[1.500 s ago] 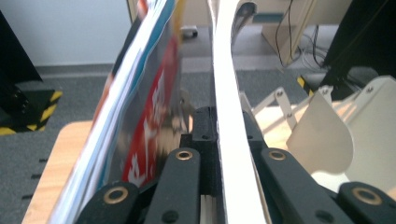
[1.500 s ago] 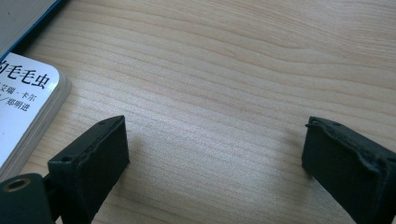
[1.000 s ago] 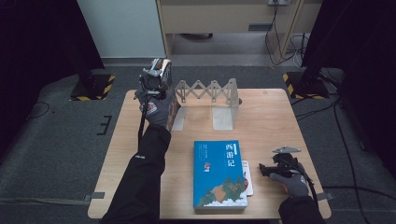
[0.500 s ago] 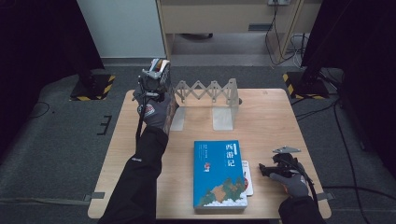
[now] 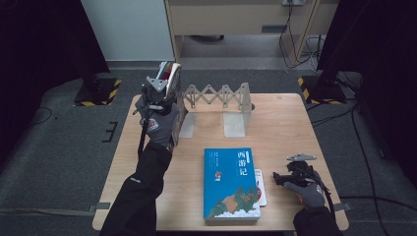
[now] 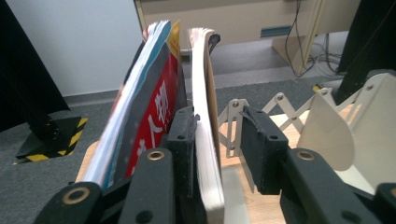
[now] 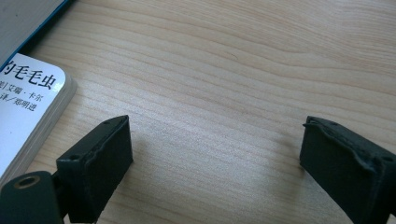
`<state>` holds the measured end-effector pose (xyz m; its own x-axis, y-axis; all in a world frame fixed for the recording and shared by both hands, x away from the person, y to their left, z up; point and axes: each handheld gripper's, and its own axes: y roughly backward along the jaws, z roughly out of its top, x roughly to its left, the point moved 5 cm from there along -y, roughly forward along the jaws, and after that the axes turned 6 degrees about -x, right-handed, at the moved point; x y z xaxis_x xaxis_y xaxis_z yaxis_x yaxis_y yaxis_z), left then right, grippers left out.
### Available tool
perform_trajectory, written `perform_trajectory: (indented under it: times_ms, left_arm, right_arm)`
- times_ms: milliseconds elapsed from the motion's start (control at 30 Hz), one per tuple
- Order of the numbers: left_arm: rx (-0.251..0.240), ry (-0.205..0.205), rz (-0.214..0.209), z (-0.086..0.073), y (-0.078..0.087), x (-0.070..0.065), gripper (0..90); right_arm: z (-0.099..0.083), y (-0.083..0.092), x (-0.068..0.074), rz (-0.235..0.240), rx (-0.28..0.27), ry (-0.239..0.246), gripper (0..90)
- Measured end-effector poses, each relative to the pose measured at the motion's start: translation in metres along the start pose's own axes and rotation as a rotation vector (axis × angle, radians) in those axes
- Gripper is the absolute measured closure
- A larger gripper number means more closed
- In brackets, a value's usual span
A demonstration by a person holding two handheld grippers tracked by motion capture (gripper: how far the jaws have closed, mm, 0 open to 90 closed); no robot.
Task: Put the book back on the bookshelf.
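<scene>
Two books stand upright at the left end of the expanding rack (image 5: 219,96). One has a red and blue cover (image 6: 149,102); the other, with cream pages (image 6: 205,93), leans beside it. My left gripper (image 5: 160,91) is at these books (image 5: 169,73). Its jaws have just been opening. In the left gripper view (image 6: 217,135) the cream book is between them, with a gap to the right pad (image 6: 261,149). My right gripper (image 5: 282,178) rests open low over the table (image 7: 233,70), beside a small white book (image 7: 28,107).
A blue book (image 5: 231,182) lies flat at the front middle, on top of the white book (image 5: 260,189). White bookend plates (image 5: 235,123) stand under the rack. A cabinet and cables are beyond the table's far edge.
The left hand has shifted slightly back toward the near side, still at the standing books. The right hand has kept still.
</scene>
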<state>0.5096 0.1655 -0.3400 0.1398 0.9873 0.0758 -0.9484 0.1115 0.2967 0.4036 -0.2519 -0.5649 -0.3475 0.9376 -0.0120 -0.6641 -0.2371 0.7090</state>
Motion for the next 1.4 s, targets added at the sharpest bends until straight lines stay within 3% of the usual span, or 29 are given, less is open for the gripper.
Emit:
perform_trajectory:
  times_ms: [367,700,800,867,1167,1400]
  left_arm:
    - [-0.034,0.012,-0.048,-0.002,0.021,0.002,59.5]
    - [-0.089,0.012,-0.082,0.005,0.044,0.007,55.3]
    - [-0.095,0.035,-0.114,0.004,0.05,0.006,53.7]
    - [-0.1,0.027,-0.127,0.002,0.053,0.005,52.9]
    - [-0.09,0.065,-0.239,-0.018,0.067,-0.003,48.8]
    - [-0.048,0.078,-0.298,-0.048,0.071,-0.007,45.9]
  right_arm:
    - [0.003,0.002,0.002,0.006,-0.016,-0.01,10.0]
    - [0.005,0.005,0.003,0.009,-0.029,-0.013,10.4]
    - [0.007,0.006,0.003,0.009,-0.04,-0.016,10.8]
    - [0.008,0.006,0.003,0.008,-0.045,-0.019,11.2]
    - [0.015,0.014,0.005,0.021,-0.078,-0.038,14.6]
    - [0.019,0.018,0.011,0.053,-0.079,-0.053,16.7]
